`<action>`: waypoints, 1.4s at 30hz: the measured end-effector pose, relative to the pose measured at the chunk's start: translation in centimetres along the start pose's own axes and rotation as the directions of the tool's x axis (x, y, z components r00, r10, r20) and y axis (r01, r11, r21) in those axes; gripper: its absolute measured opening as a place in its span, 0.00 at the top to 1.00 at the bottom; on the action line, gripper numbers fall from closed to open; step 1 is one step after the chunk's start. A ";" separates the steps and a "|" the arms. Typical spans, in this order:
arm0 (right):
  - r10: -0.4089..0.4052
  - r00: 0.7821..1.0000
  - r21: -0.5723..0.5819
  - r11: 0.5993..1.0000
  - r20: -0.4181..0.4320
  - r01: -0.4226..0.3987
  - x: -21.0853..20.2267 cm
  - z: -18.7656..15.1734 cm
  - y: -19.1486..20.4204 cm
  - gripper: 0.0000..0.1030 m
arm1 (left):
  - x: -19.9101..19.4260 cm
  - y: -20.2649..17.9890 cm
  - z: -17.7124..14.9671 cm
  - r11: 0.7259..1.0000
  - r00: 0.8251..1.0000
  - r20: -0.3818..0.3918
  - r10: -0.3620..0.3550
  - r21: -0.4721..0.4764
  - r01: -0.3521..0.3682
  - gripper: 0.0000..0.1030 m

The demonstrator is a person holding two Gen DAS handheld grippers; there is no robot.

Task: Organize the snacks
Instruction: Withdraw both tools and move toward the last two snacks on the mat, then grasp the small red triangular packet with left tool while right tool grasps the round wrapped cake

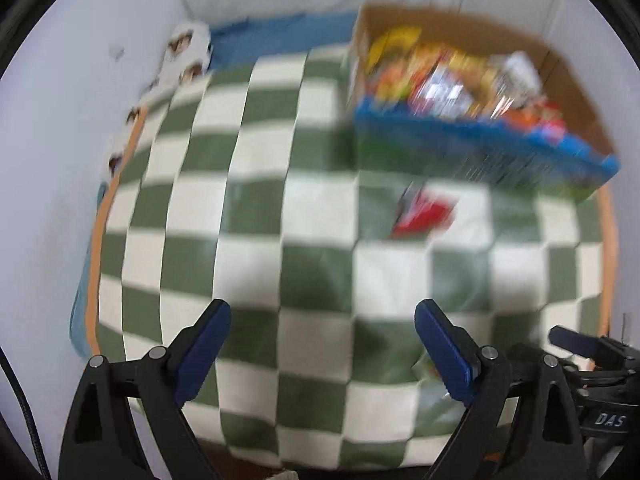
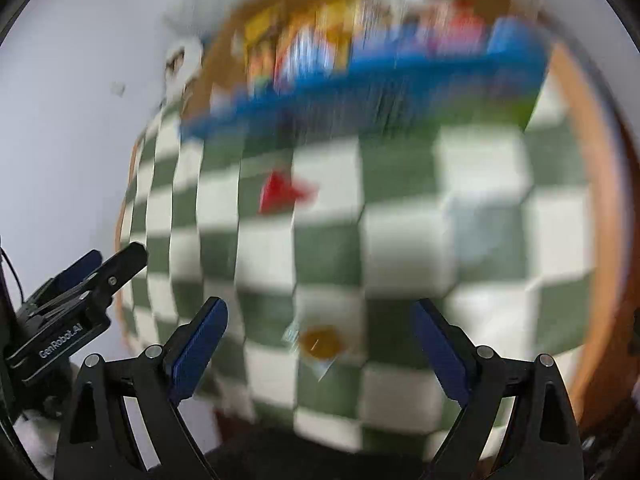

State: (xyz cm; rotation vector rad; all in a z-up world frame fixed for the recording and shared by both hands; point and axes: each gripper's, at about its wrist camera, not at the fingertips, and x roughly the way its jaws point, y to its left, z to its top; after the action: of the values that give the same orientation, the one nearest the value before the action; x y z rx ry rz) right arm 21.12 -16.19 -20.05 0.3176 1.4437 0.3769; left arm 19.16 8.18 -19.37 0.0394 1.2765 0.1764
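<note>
Working from the biggest thing down, you have a green-and-white checked cloth [image 1: 248, 216] covering the whole table, with an orange border at its edges. At about one o'clock in the left wrist view sits the cardboard box [image 1: 568, 76], its near side printed blue and green, already packed with bright snack packets [image 1: 448, 80] too blurred to tell apart. In the right wrist view the same box runs across twelve o'clock.

Two loose snacks lie on the cloth. A red packet [image 2: 286, 194] sits just in front of the box, near eleven o'clock in the right view and toward two o'clock from centre in the left view. A smaller clear-wrapped snack with an orange-brown centre [image 2: 320, 344] lies at six o'clock in the right view, right between that tool's fingers and close to them.

Your left gripper [image 1: 322, 346] and right gripper [image 2: 320, 344] both stand spread wide with nothing between the pads.

My read is that you are coming in for a pickup, and the clear-wrapped piece is the natural one for your right tool. Settle the tool before you close, since both views are smeared. Centre the wrapper between the pads and bring them low enough to catch its body, not just a crinkly edge. Keep the left tool clear at nine o'clock.
</note>
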 end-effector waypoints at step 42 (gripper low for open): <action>-0.147 0.989 0.196 0.970 -0.013 0.146 4.1 0.8 -9.0 0.44 | 11.4 -10.6 7.1 0.904 0.960 -0.225 -0.170 0.351 0.242 0.50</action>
State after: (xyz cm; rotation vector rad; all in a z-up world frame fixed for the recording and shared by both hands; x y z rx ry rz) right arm 22.80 -22.55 -27.52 0.3674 1.4954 0.1136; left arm 30.26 -0.05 -29.48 0.2201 1.4810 -0.2577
